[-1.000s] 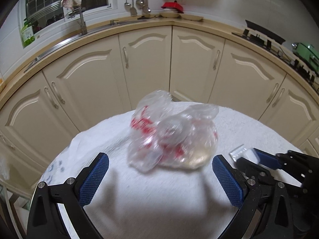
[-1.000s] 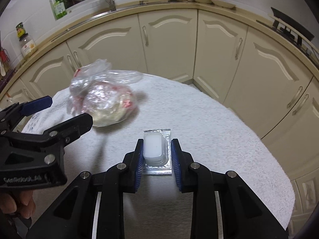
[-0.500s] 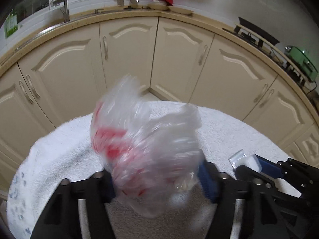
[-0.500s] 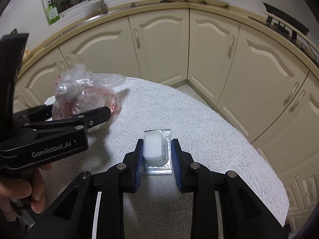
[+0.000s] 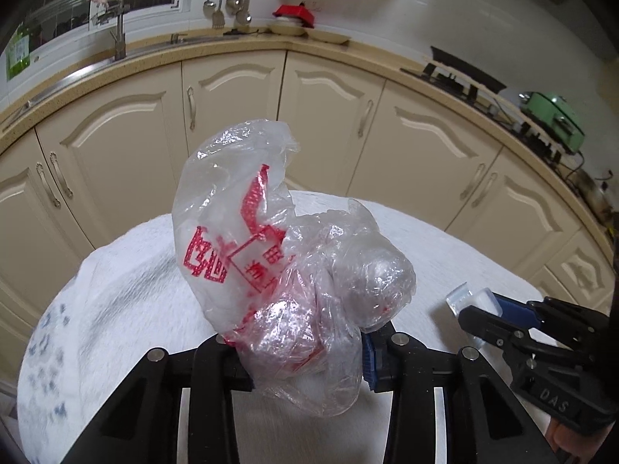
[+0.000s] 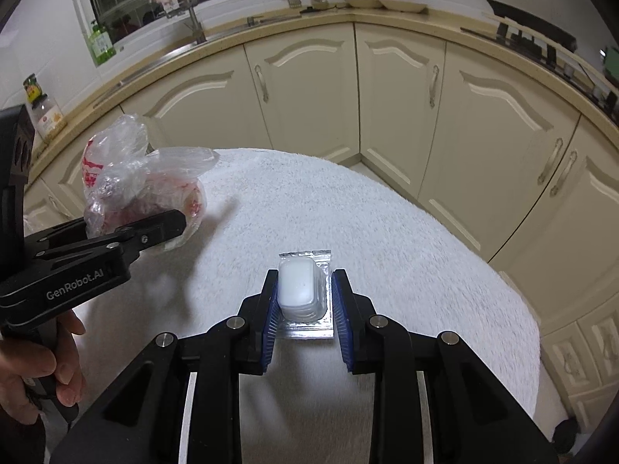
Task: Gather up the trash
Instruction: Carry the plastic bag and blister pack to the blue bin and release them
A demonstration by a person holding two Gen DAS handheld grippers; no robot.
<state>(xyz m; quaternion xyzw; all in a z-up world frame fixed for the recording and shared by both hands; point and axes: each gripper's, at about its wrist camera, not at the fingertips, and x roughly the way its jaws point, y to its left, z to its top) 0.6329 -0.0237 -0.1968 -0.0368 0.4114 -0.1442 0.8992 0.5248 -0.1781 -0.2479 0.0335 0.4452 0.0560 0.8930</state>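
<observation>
A crumpled clear plastic bag point(image 5: 271, 270) with red print bulges up between the fingers of my left gripper point(image 5: 305, 355), whose jaws are closing and squeeze its lower part. In the right wrist view the same bag point(image 6: 135, 189) rests at the left of the white towel-covered table point(image 6: 387, 212), with the left gripper point(image 6: 170, 228) clamped on it. My right gripper point(image 6: 303, 294) is shut on a small white plastic packet point(image 6: 298, 286) with a foil backing, held just above the towel. That packet point(image 5: 460, 295) also shows at the right of the left wrist view.
Cream kitchen cabinets point(image 6: 309, 89) curve around behind the table, under a counter with a sink tap point(image 5: 118, 34) and a stove point(image 5: 460, 73). A green appliance point(image 5: 553, 120) sits at the far right. A hand point(image 6: 35, 367) grips the left tool's handle.
The left gripper moved forward and down onto the bag and its jaws closed from wide open onto it, bunching it upward. The right gripper kept its hold on the packet and shifted slightly.
</observation>
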